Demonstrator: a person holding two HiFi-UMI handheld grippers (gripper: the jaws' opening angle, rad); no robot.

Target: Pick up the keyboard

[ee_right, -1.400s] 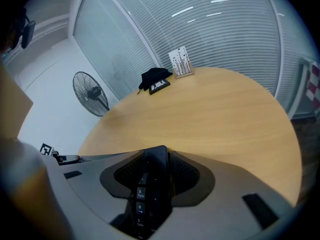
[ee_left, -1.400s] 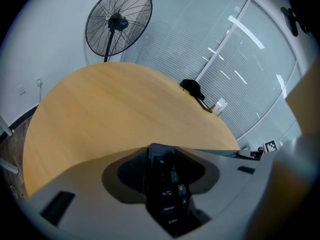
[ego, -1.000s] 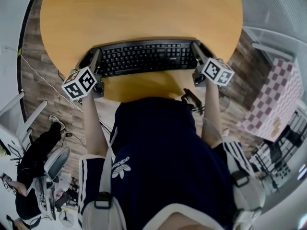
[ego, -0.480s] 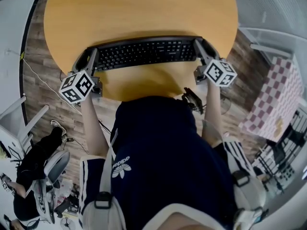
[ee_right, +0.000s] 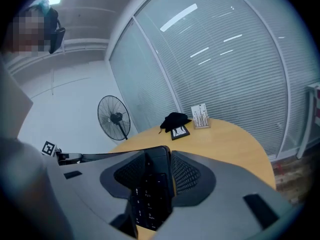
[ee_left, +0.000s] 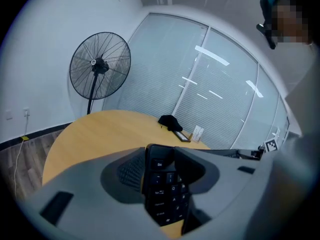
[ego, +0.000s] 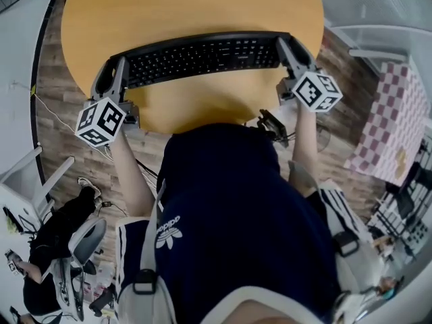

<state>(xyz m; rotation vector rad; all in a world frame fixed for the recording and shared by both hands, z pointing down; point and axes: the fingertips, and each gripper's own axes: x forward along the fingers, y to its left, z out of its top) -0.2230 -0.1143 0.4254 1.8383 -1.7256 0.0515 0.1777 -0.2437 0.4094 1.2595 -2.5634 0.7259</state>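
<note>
A black keyboard [ego: 199, 56] hangs level above the round wooden table [ego: 189, 5], held by both ends. My left gripper [ego: 113, 69] is shut on its left end, and in the left gripper view the keyboard's end [ee_left: 165, 186] sits clamped between the grey jaws. On the other side my right gripper [ego: 289, 48] is shut on the right end; the right gripper view shows that end of the keyboard [ee_right: 152, 189] pinched between the jaws.
At the table's far side lie a black cloth [ee_right: 175, 120], a small picture frame [ee_right: 179, 132] and a card stand [ee_right: 200, 116]. A standing fan [ee_left: 99, 66] is beyond the table. Wooden floor surrounds the table; a checkered item [ego: 391, 133] is at right.
Both grippers have lifted the keyboard up off the table and carried it away from the person's body. The grip on each end has stayed the same.
</note>
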